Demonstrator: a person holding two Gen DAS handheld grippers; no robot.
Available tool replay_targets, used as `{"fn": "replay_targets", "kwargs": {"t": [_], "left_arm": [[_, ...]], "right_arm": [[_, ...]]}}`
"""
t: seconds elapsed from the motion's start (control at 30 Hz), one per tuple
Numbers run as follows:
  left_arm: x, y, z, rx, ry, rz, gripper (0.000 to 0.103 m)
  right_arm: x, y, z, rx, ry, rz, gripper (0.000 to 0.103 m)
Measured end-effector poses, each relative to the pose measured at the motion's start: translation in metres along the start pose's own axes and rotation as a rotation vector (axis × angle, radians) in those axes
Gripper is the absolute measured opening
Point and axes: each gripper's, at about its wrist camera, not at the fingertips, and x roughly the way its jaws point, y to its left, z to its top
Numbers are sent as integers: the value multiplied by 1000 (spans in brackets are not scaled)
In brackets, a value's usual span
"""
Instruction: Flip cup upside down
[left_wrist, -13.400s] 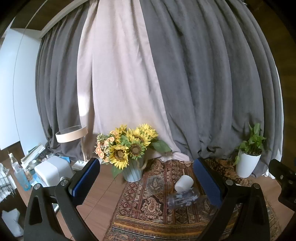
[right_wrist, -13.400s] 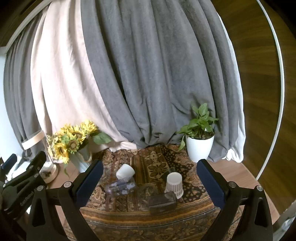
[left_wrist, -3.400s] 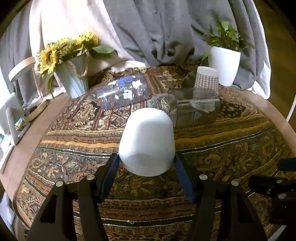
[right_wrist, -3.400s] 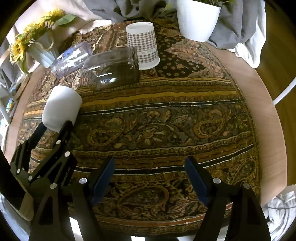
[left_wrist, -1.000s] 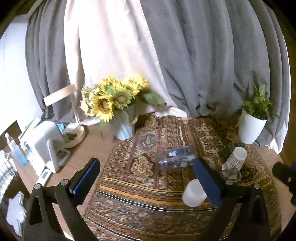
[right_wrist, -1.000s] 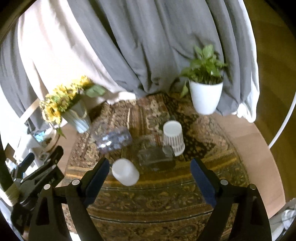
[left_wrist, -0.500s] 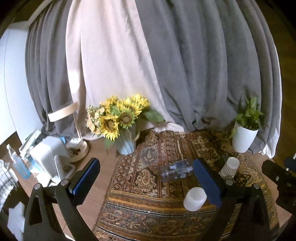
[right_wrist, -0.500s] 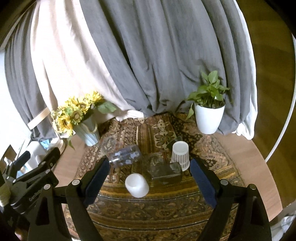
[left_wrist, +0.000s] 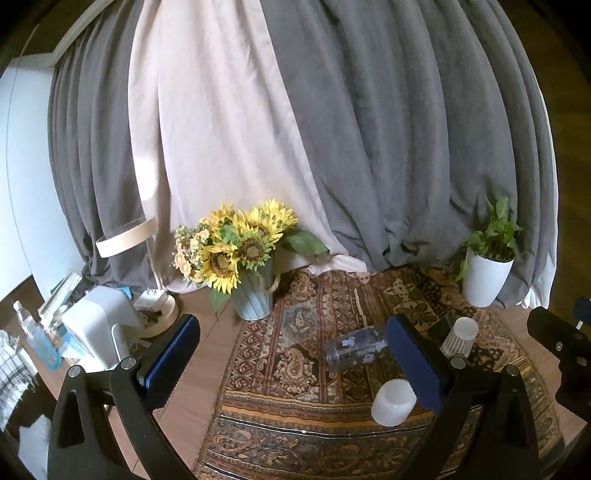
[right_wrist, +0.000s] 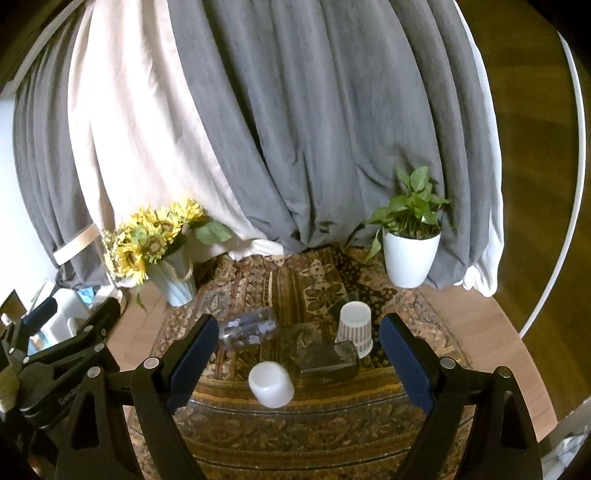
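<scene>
White cup (right_wrist: 271, 384): stands mouth-down on the patterned rug (right_wrist: 295, 435), lower centre of the right wrist view; flip appears done.
Left gripper (left_wrist: 291, 362): jaws wide apart, holding nothing; cup sits lower right, just beside its right pad.
Right gripper (right_wrist: 295, 354): jaws wide, empty; cup low between the pads, axis upright.
Containers: checked paper cup (right_wrist: 354, 328) inverted; clear bottle (right_wrist: 247, 328) on its side; sunflower vase (right_wrist: 177, 277); potted plant (right_wrist: 412, 254).
</scene>
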Motion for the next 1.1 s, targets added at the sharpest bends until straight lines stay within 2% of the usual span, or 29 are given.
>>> {"fn": "replay_targets", "kwargs": {"t": [1.1], "left_arm": [[4,7,4,-13,-20,-20,103]], "right_arm": [[5,10,1,-12,0,-22,89]]}}
